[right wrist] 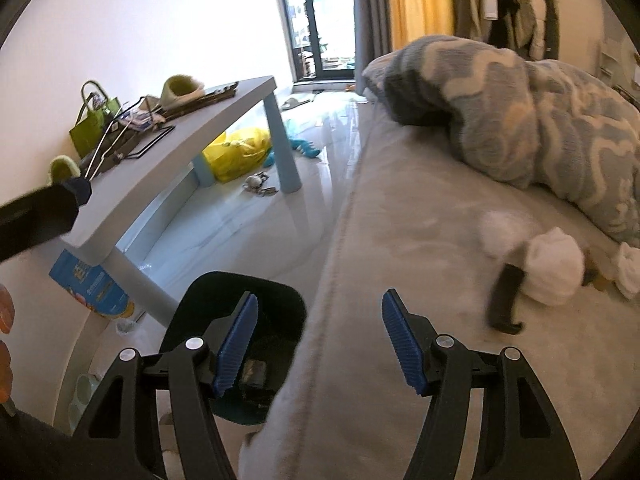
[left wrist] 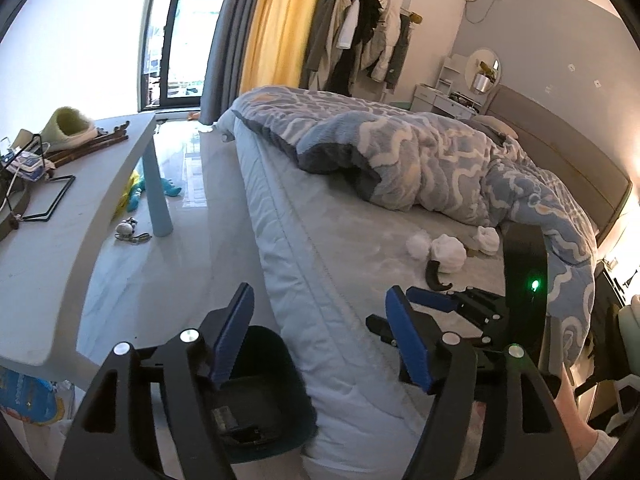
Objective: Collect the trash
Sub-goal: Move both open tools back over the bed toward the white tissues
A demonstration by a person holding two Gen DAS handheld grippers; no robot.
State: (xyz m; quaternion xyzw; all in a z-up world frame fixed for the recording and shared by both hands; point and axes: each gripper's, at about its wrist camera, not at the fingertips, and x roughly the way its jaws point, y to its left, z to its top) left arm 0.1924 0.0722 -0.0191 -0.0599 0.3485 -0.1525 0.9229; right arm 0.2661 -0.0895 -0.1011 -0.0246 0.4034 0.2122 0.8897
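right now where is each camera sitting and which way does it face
Left wrist: on the left claw, open, above the bin at the bed's edge, facing white wads; right claw and a hand show.
Right wrist: on the right claw, open, facing the same way.
Shared: bin, wads, table.

A home bedroom — bed [left wrist: 360, 240], rumpled duvet [left wrist: 420, 160], hung coats [left wrist: 360, 32].

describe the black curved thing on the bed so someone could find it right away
Start at the bed and find the bare sheet in front of the rumpled blue patterned duvet. Three crumpled white tissue balls lie there, and the black curved object leans against the middle one; it alone is dark and hard-edged.
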